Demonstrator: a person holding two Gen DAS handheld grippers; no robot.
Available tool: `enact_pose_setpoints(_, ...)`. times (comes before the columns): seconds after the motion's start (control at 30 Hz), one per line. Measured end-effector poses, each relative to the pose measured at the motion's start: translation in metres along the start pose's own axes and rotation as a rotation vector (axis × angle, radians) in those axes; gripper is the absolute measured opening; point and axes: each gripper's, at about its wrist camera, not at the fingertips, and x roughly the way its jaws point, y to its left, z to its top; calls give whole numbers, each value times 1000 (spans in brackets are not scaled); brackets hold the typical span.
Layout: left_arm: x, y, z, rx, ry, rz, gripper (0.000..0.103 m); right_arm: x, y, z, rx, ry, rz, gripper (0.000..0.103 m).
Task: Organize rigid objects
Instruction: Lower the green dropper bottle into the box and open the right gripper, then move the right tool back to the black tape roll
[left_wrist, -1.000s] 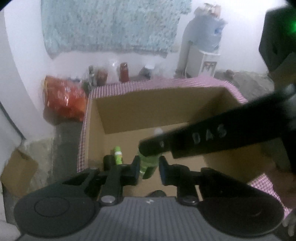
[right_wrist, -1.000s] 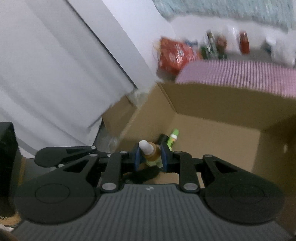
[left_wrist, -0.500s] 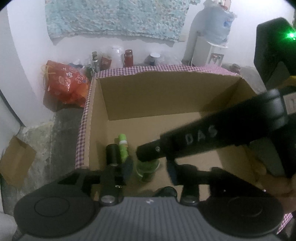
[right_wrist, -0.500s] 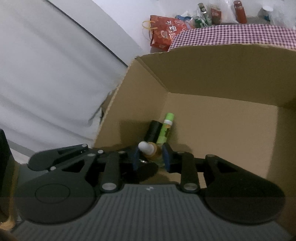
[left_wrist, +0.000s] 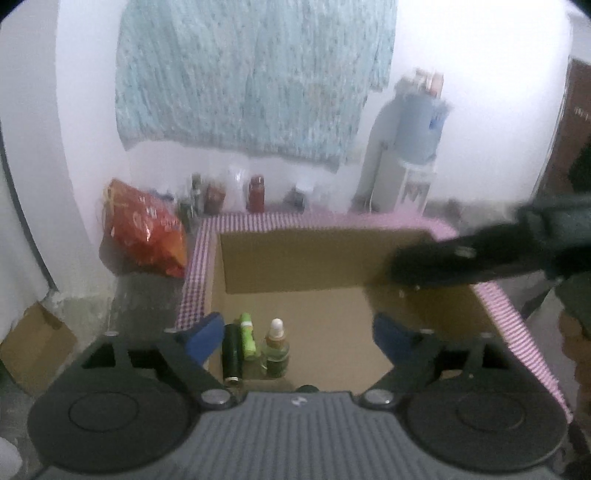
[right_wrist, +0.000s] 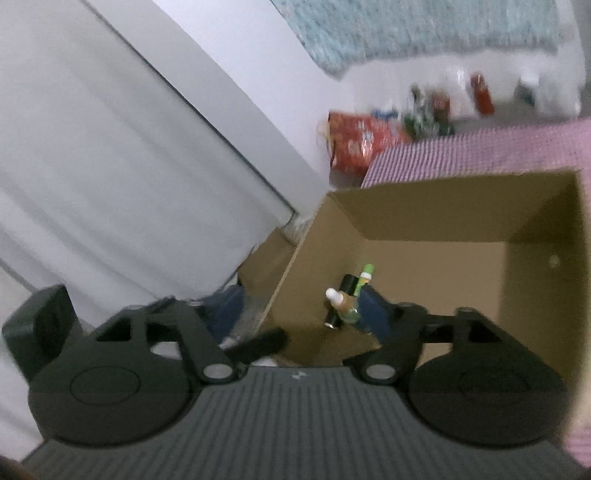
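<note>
Both the left gripper and the right gripper are being held wide open, gripping nothing. A dropper bottle, green tube and black cylinder are being seen side by side at lower centre of the left view, in the cardboard box.

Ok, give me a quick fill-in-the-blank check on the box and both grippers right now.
1. The small bottles sit inside the cardboard ____.
2. The dropper bottle stands ____, white tip up.
3. The black cylinder lies ____ the green tube.
4. The left gripper and right gripper are both ____.

Missing words: box; upright; beside; open
</note>
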Motion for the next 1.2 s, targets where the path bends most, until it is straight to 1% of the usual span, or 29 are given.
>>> enact_pose_setpoints(0.03, -11, -2, -4, 0, -22, -5, 92, -15, 4, -6, -21, -23, -17, 86)
enact_pose_setpoints(0.07, -19, -4, -8, 4, -35, -8, 93, -33, 8, -15, -46, -50, -41, 88)
enact_pose_setpoints(0.2, -42, -18, -31, 16, -42, -9, 93, -80, 17, -52, -119, -116, -162, 102)
enact_pose_setpoints(0.33, -53, -29, -58, 5, -13, -25, 93, -105, 27, -95, -193, -151, -308, 102)
enact_pose_setpoints(0.43, -56, -36, -81, -15, 17, -40, 93, -106, 39, -131, -285, -157, -454, 102)
enact_pose_setpoints(0.5, -57, -39, -96, -36, 40, -57, 93, -101, 41, -154, -342, -154, -531, 102)
enact_pose_setpoints(0.57, -57, -40, -109, -51, 56, -69, 94, -98, 42, -173, -380, -146, -601, 102)
enact_pose_setpoints(0.63, -56, -42, -121, -51, 68, -74, 95, -97, 41, -190, -400, -145, -642, 102)
enact_pose_setpoints(0.73, -58, -49, -135, -34, 69, -71, 98, -95, 31, -206, -382, -137, -653, 102)
enact_pose_setpoints(0.83, -59, -54, -141, -32, 72, -77, 103, -99, 17, -215, -318, -138, -620, 102)
enact_pose_setpoints(0.93, -60, -58, -147, -50, 71, -122, 103, -109, 4, -229, -266, -172, -536, 102)
enact_pose_setpoints(0.97, -59, -59, -148, -49, 74, -134, 103, -107, -1, -227, -242, -180, -506, 102)
enact_pose_setpoints(1.03, -56, -60, -152, -50, 80, -143, 103, -110, -6, -235, -190, -200, -447, 102)
enact_pose_setpoints(1.1, -52, -64, -155, -31, 89, -152, 103, -110, -14, -238, -133, -206, -387, 102)
enact_pose_setpoints(1.2, -49, -71, -160, 18, 85, -144, 103, -101, -26, -237, -53, -194, -327, 102)
